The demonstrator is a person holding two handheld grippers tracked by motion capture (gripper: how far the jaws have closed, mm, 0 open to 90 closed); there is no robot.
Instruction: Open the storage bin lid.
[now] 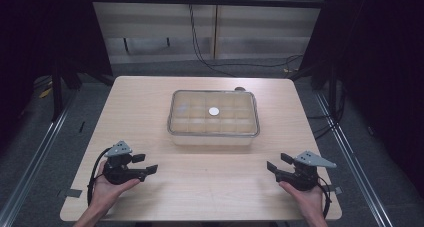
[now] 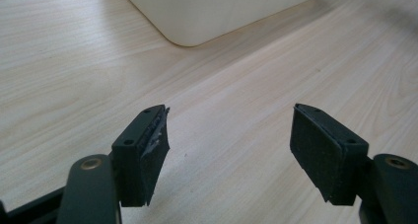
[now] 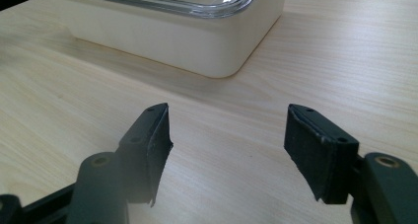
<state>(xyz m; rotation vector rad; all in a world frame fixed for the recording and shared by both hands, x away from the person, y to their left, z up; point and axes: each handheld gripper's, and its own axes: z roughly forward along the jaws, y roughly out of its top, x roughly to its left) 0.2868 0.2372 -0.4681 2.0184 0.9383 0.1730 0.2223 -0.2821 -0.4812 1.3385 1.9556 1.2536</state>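
I see the lidded box [image 1: 214,118] mid-table [image 1: 150,97], a white disc [image 1: 214,111] on its clear lid, seen from the high view | my left gripper [image 1: 145,165] released, near-left of the box | my right gripper [image 1: 274,163] released, near-right of it; its own view shows the lid's rim [image 3: 207,7] close up

Lidded box [image 1: 213,118] on wooden table [image 1: 150,102]
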